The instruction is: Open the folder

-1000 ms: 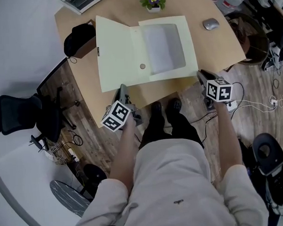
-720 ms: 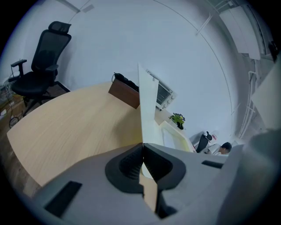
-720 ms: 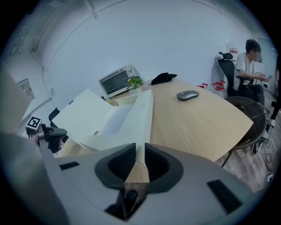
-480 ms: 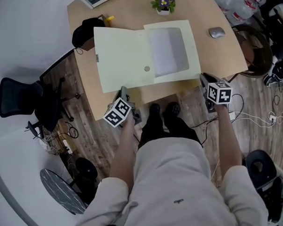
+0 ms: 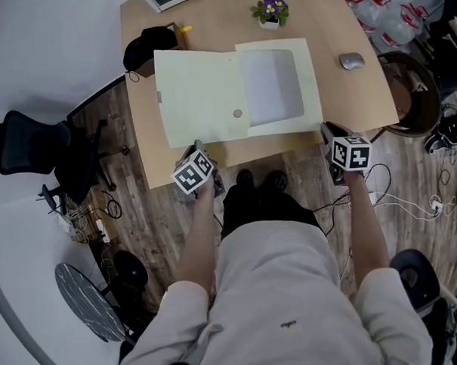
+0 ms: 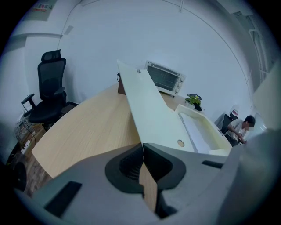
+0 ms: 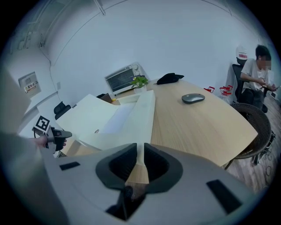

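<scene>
Left gripper (image 5: 199, 148): jaws together, nothing between them, at the near-left corner of the folder (image 5: 206, 96). Right gripper (image 5: 328, 129): jaws closing, narrow gap, nothing between them, just off the folder's near-right corner. Folder lies open on the desk (image 5: 361, 96). Mouse (image 5: 352, 60) right of the folder; potted plant (image 5: 270, 10) beyond its far edge.

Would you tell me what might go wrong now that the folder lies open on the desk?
1. The shut left gripper sits close to the near edge of the folder; a stray move may snag or shove the cover.
2. The plant stands just behind the folder, so a shove could tip it.
</scene>
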`<action>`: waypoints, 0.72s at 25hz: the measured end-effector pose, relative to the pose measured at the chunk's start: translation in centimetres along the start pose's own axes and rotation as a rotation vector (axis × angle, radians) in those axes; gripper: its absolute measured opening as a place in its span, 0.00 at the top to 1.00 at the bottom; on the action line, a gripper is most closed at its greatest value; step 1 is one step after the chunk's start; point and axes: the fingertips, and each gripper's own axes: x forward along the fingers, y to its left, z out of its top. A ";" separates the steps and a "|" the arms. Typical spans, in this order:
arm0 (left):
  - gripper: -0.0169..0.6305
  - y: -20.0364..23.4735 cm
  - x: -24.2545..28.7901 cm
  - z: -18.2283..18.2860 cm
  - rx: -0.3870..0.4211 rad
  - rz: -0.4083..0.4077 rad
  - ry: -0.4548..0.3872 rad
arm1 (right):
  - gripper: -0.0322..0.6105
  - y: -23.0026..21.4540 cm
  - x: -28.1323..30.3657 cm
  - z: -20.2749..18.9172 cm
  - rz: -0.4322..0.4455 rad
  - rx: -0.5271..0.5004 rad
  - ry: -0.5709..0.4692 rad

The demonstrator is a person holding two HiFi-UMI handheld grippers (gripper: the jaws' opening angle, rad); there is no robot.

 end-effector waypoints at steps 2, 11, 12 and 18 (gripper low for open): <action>0.97 0.5 0.5 -0.3 -0.015 0.012 0.022 | 0.88 0.1 0.1 0.0 0.007 -0.001 0.000; 0.97 1.4 1.5 -1.7 -0.060 0.040 0.129 | 0.89 -0.1 0.1 0.1 0.013 -0.009 0.016; 0.97 1.5 1.6 -1.8 -0.057 0.042 0.136 | 0.89 -0.1 0.2 0.1 0.012 -0.008 0.015; 0.92 2.0 1.6 -1.8 -0.127 0.027 0.139 | 0.90 0.0 -0.2 0.2 0.005 -0.007 -0.015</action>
